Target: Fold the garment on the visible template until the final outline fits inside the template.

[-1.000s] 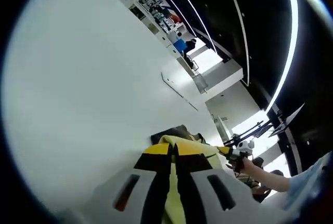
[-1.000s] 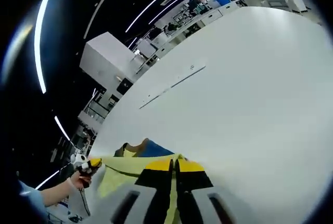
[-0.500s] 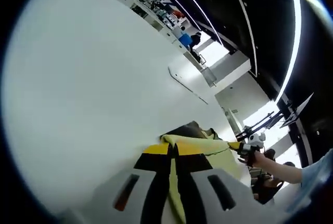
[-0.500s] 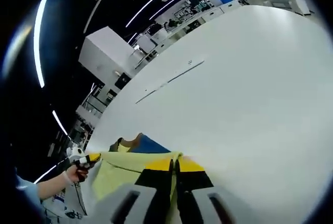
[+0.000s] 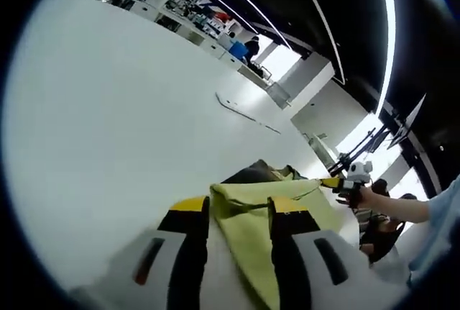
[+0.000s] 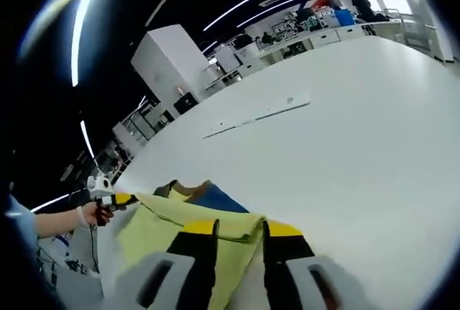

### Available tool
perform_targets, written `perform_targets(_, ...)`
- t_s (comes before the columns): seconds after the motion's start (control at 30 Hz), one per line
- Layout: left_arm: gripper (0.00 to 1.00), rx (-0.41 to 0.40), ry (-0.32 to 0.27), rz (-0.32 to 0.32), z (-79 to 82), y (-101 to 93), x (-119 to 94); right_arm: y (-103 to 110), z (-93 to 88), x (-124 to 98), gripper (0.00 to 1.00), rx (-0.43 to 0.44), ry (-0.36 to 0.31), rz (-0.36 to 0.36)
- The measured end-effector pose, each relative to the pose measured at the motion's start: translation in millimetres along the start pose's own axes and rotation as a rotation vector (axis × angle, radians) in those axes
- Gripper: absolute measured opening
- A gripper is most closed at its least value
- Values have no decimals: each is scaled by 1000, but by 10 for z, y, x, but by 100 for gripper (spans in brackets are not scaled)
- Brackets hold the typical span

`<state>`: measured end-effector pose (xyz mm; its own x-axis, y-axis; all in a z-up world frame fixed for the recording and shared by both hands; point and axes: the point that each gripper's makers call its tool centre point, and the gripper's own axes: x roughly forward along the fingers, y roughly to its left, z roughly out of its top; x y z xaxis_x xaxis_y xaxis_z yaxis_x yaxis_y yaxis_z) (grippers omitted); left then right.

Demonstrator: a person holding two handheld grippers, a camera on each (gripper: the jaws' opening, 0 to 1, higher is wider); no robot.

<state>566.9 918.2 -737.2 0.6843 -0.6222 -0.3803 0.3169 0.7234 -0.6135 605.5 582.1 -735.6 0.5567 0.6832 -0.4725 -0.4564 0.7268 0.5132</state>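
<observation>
Both tongs have parted over the last second: earlier the jaws of each were pinched tight on the yellow cloth, now a clear gap shows between them. In the left gripper view the left tongs stand open with a corner of the garment lying loose between and across the jaws. In the right gripper view the right tongs are likewise open, the folded yellow edge of the garment resting between the jaw tips and spreading away to their left. A darker layer, blue and brownish, peeks out just beyond the yellow fold, ahead of both tongs.

The right tongs also show at the right of the left view, at the far end of the same edge, and the left tongs at the left of the right view; those are too small to read.

This looks like a release: the carried edge has been laid down on the white tabletop and a fold is probably just finished. A thin line on the tabletop, well ahead of the tongs, may be the template edge, though that is unclear, so whether the outline fits cannot be judged
</observation>
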Motion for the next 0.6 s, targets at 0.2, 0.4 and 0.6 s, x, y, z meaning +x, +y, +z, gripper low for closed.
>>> perform_targets(0.2, 45, 207, 36, 27, 14, -4, -91, 6, 53, -85, 48, -216, -2, -25)
perform_targets(0.4, 35, 436, 50, 43, 86, -20, -142, -61, 21, -148, 49, -408, 32, -63)
perform_targets(0.6, 30, 562, 106, 52, 82, -2, -170, -177, 59, -183, 39, -503, 42, -120)
